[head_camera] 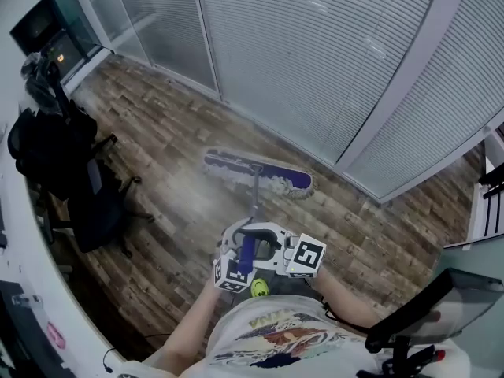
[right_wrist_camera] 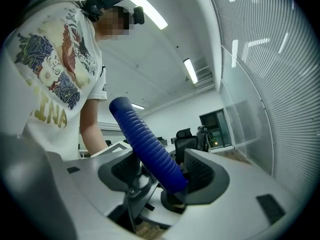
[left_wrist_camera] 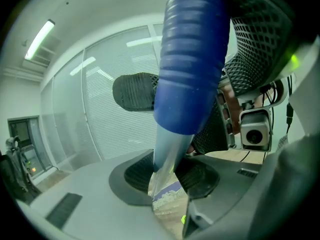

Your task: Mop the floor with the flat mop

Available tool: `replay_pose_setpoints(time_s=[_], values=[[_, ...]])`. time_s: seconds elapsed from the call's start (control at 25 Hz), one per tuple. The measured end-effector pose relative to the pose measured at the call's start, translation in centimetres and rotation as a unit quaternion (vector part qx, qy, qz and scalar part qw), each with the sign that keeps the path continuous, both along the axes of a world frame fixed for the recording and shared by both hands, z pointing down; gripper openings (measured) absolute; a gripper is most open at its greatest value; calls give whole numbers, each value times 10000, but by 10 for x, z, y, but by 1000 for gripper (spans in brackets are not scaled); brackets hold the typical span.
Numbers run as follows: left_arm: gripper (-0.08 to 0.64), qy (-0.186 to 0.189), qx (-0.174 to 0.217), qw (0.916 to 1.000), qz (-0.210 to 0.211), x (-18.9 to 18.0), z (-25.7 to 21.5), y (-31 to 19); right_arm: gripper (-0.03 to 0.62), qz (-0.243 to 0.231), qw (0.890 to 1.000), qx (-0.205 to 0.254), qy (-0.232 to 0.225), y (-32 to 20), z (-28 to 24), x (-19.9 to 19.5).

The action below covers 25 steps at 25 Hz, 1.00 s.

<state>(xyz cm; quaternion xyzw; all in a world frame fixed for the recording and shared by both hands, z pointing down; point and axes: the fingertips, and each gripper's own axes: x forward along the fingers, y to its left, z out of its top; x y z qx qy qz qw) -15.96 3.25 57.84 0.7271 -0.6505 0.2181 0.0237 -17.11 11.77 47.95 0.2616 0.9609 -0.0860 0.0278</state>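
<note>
- We are holding the flat mop in front of us. Its purple, white-fringed head is lying flat on the wood-pattern floor at 12 o'clock from our grippers, and the silver handle is running back from it to them.
- Our left gripper is clenching the bare silver handle just below the ribbed blue grip.
- Our right gripper is clamping that blue grip itself, right beside the left one.
- A glass partition with closed blinds is sweeping from 11 to 2 o'clock. Its foot is running near the far side of the mop head, apart from it.
- A black office chair on castors is standing at 9 o'clock, well apart from the mop. A black bag is sitting at 10 o'clock, just beyond the chair.
- A white desk edge is curving along 8 to 9 o'clock, behind the chair.
- A dark screen is hanging on the wall at 10 o'clock, far off.
- A black monitor on an arm is jutting in at 4 o'clock, close to our right elbow.
- We are wearing a white printed shirt. In the right gripper view we are reading the yellow letters "INA" on it, with anything before them cut off.
- The cubes on both grippers are showing only black-and-white square patterns.
</note>
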Motion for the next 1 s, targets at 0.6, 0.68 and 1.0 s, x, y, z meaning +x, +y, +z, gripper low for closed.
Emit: replay_pose_setpoints(time_s=[0.6,0.68,1.0], values=[[101,-63,42,10000,-54,-130,-15,-284,262,312,9992,-36,-262,-289,-15,-127],[101,-97,-34,9999,-62,-140,-9,-303,258,338,9993,-54,-177,-308,-10,-138],[101,-93,-84,9997,-186,-142,-7,-288,258,261,9994,-226,70,-293,-5,-139]])
